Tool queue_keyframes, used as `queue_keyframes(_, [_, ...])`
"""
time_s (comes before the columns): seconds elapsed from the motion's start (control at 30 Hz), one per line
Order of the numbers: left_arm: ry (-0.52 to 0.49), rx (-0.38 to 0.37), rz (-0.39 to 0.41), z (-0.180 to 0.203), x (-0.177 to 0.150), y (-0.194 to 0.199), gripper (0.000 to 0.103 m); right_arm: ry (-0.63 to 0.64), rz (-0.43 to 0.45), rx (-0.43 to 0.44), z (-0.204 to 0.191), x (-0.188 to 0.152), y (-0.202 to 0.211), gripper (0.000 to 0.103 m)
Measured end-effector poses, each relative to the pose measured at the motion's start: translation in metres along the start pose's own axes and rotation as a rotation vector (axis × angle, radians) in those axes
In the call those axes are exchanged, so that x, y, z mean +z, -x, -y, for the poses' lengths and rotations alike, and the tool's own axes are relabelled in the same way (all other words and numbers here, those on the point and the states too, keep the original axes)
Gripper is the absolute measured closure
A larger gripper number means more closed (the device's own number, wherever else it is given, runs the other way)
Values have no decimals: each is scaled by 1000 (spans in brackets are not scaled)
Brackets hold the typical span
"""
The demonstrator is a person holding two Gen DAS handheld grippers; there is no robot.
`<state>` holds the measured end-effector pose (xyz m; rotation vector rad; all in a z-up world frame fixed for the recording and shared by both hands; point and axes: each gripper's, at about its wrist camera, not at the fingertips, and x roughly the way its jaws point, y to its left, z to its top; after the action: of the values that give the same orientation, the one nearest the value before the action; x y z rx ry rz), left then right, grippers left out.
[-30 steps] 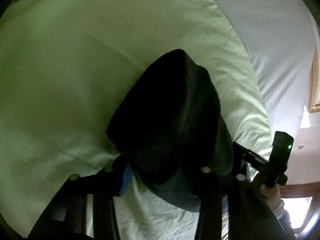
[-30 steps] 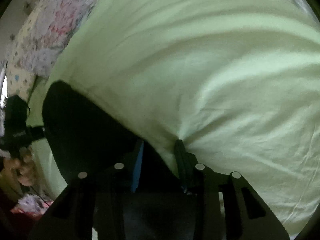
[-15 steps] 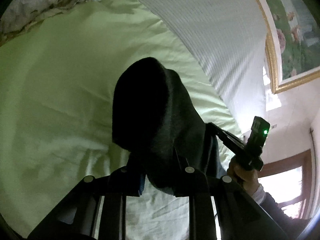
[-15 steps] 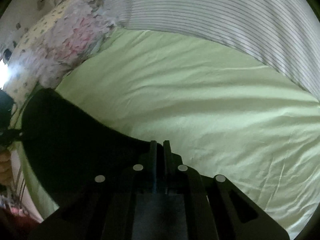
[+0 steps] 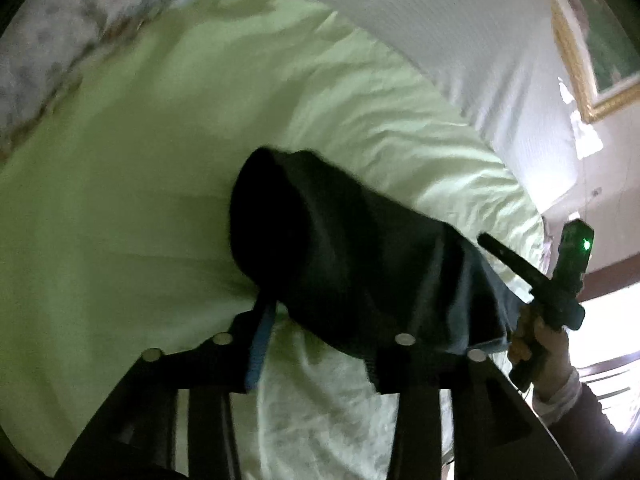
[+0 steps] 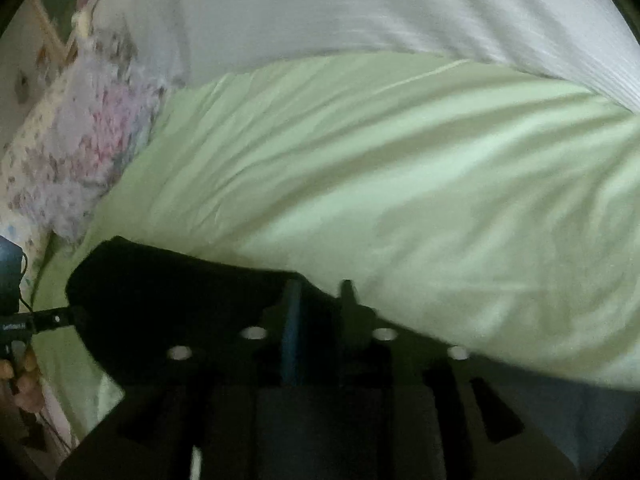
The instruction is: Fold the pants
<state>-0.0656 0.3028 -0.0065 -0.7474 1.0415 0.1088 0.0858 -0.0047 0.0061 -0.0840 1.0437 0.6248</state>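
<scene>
- Left wrist view: the dark, soft pants (image 5: pixel 340 264) lie bunched in a rounded fold on the wrinkled pale-green bed sheet (image 5: pixel 140 200).
- Left tool (image 5: pixel 320 336) gapes wide, cloth draped over one finger.
- Right tool (image 6: pixel 320 312) stands partly open, pants edge at its blue-padded finger.
- Floral pillow (image 6: pixel 80 140) lies beside striped white bedding (image 6: pixel 360 8).

Black jaws (image 5: pixel 316 344) — blue pad, silver screws.
</scene>
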Motion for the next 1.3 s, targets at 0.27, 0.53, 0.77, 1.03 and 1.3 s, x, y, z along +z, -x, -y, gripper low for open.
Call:
queue_keyframes(0.27, [-196, -20, 51, 74, 11, 22, 40, -267, 78, -59, 68, -70, 83, 60])
queue_keyframes(0.53, [-563, -76, -65, 168, -17, -11, 39, -516, 153, -178, 130, -138, 139, 60])
queue_keyframes(0.77, [-831, -88, -209, 236, -71, -70, 39, -661, 184, -235, 171, -165, 161, 60])
queue_keyframes(1.03, [-1075, -24, -362, 265, -111, -126, 42, -762, 203, -206, 197, -179, 165, 60])
queue_keyframes(1.3, [-1183, 71, -458, 257, -122, -158, 68, -808, 229, -179, 210, -186, 165, 60])
